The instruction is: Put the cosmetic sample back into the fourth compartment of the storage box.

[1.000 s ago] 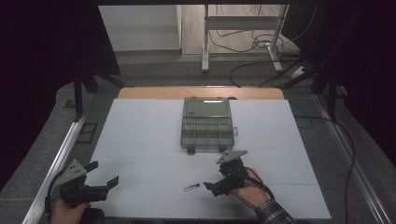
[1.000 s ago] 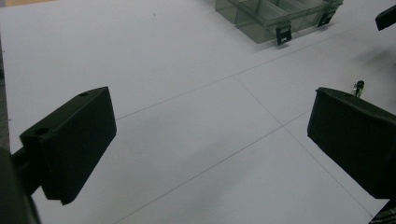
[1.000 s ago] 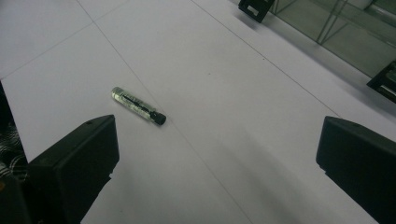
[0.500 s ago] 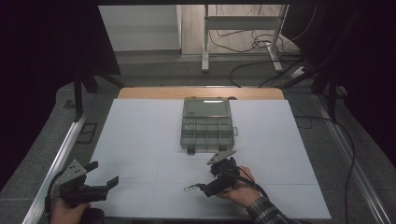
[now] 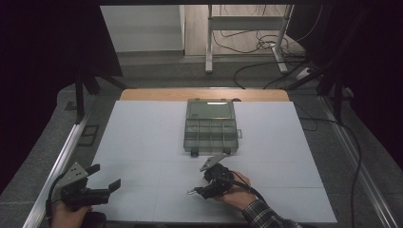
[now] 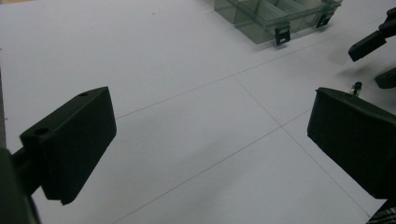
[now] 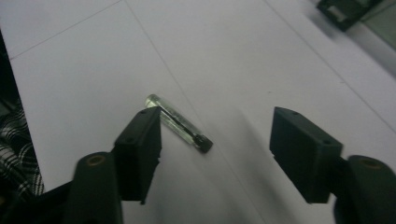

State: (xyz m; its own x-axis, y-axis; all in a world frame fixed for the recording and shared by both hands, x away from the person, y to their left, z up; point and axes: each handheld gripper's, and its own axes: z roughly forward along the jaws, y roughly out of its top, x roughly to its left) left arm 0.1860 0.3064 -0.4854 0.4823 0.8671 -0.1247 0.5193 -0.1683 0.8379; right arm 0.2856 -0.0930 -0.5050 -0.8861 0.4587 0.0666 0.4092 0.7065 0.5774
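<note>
A small metal bolt point(image 7: 180, 123) with a dark head lies flat on the white sheet point(image 5: 142, 137). My right gripper point(image 7: 217, 121) is lowered over it, and its jaws have just been closing. The bolt sits between them, close against the left jaw, with a wide gap to the right jaw, so the pads do not press it. In the high view the right gripper point(image 5: 199, 191) is at the front centre with the bolt point(image 5: 191, 192) at its tips. My left gripper point(image 5: 107, 175) rests open at the front left with nothing between its jaws.
A clear plastic compartment box point(image 5: 210, 128) stands open at the middle of the sheet, just behind the right hand. A metal rail point(image 5: 57, 166) runs along the table's left edge. From the left gripper view, the right gripper point(image 6: 376, 63) and the bolt point(image 6: 357, 87) appear at the far right.
My right gripper has moved left and slightly down over the bolt, and its jaws have narrowed around it. The left gripper has stayed still.
</note>
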